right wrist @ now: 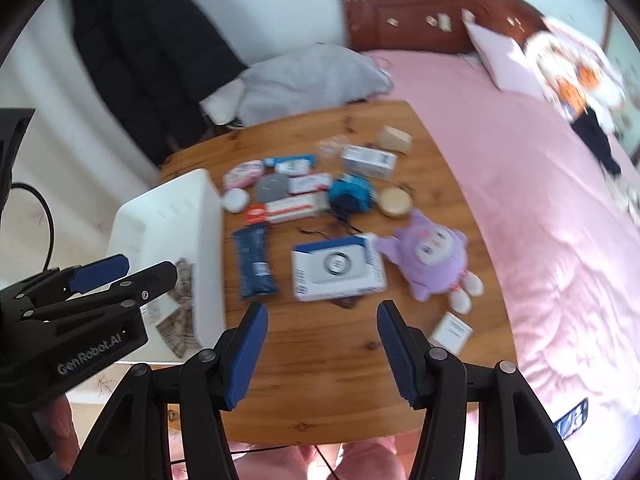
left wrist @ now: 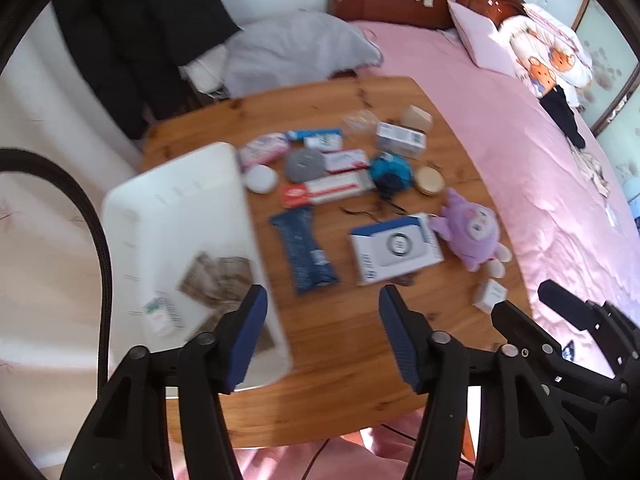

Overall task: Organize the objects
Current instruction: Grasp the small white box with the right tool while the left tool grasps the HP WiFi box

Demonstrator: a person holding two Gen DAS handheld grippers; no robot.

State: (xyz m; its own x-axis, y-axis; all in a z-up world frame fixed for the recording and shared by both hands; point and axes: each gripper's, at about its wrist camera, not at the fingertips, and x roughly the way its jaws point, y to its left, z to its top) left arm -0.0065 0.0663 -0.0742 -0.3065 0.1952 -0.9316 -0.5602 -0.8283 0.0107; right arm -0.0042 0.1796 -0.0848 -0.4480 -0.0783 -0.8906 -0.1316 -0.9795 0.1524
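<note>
Both grippers hung above the near edge of the round wooden table (left wrist: 344, 340), pointing steeply down, side by side. The left gripper (left wrist: 323, 312) stood with its blue-padded jaws apart and empty, over the right rim of the white plastic bin (left wrist: 168, 216). The right gripper (right wrist: 322, 328) was likewise parted with nothing between its jaws, near the white-and-blue box (right wrist: 338, 268). The purple plush toy (right wrist: 430, 260) lay just beside that box.

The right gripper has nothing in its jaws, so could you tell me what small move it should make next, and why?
Probably ease the right gripper forward and down onto the blue-and-white box: its jaws stand open and empty, the box lies just ahead on the table, and the white bin waits alongside.
</note>
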